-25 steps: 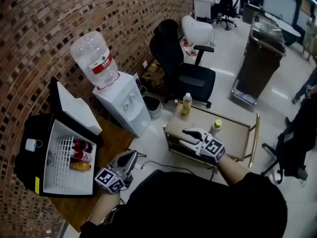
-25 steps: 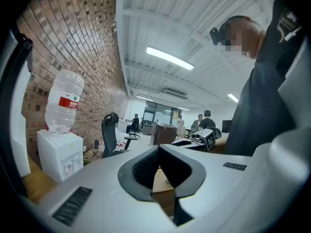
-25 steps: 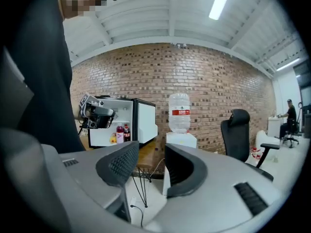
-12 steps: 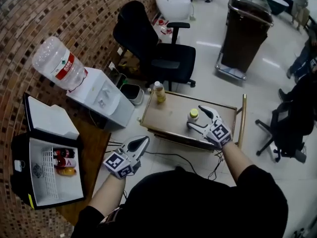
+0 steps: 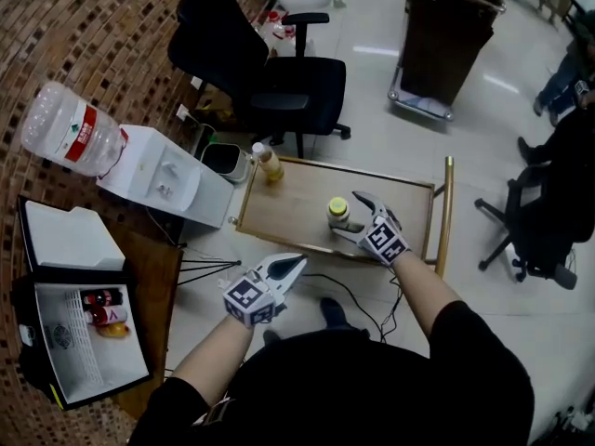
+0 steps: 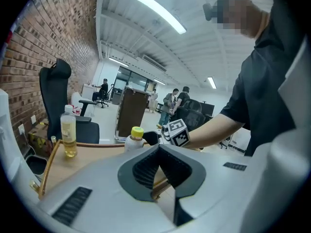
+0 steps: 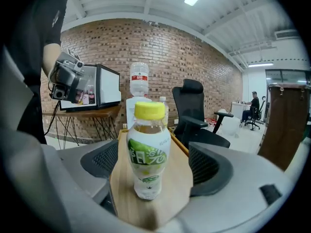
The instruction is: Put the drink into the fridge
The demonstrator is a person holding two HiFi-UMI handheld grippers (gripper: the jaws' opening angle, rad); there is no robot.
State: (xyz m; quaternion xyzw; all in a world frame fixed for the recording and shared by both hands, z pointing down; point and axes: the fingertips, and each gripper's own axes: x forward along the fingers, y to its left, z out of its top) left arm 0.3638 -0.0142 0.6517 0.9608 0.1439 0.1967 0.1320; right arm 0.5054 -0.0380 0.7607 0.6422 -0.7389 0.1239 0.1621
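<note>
A clear drink bottle with a yellow cap and green label [image 5: 338,214] [image 7: 148,149] stands upright on the wooden cart top [image 5: 297,214]. My right gripper [image 5: 348,216] [image 7: 153,166] has a jaw on each side of it. The jaws are opening, and the pads stand apart from the bottle. A second bottle of yellow liquid [image 5: 269,163] [image 6: 68,137] stands at the cart's far left corner. My left gripper [image 5: 290,266] [image 6: 158,149] hangs shut and empty over the floor in front of the cart. The small fridge [image 5: 56,360] sits open at lower left, with drinks [image 5: 104,308] inside.
A water dispenser [image 5: 163,179] with a big jug [image 5: 70,137] stands between fridge and cart. Behind the cart are a black office chair [image 5: 279,82] and a dark trolley [image 5: 446,35]. A cable [image 5: 358,305] lies on the floor. A seated person [image 5: 567,175] is at right.
The head view has swung from the fridge toward the cart. My right gripper reached the yellow-capped bottle and spread its jaws around it. My left gripper moved away from the fridge.
</note>
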